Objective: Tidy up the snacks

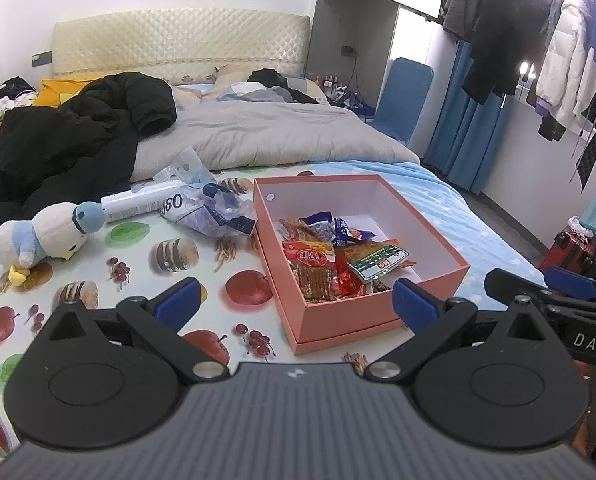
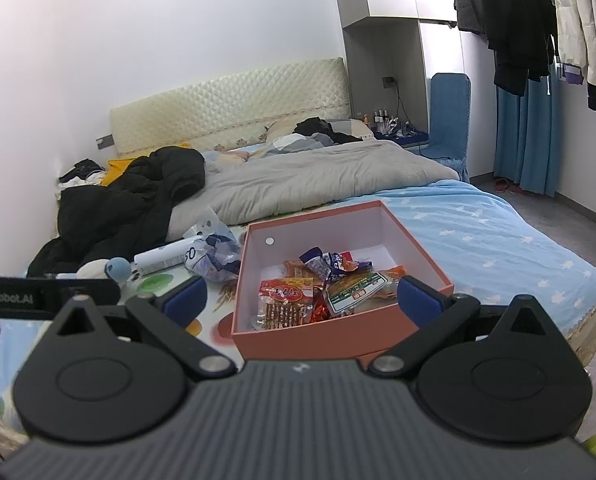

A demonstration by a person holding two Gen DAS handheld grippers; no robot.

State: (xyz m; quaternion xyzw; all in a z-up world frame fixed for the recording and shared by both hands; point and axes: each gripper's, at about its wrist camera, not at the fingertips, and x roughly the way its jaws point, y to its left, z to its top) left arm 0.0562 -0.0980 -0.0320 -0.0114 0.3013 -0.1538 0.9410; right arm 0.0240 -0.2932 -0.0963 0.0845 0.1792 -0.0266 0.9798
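Black hand-held gripper (image 1: pixel 296 300), blue pads (image 1: pixel 413 304), silver screws.

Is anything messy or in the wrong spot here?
Yes. The snacks lie in a jumbled heap inside the pink box, not lined up. Left of the box, a crumpled plastic bag and a white bottle on its side lie loose on the bed, and a plush bird has tipped over.

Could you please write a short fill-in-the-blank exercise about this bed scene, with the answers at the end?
1. The snack packets lie inside the pink ____.
2. The plush bird lies on the fruit-print cloth, to the ____ of the box in the left wrist view.
3. Both the left gripper and the right gripper are ____ and hold nothing.

Answers: box; left; open
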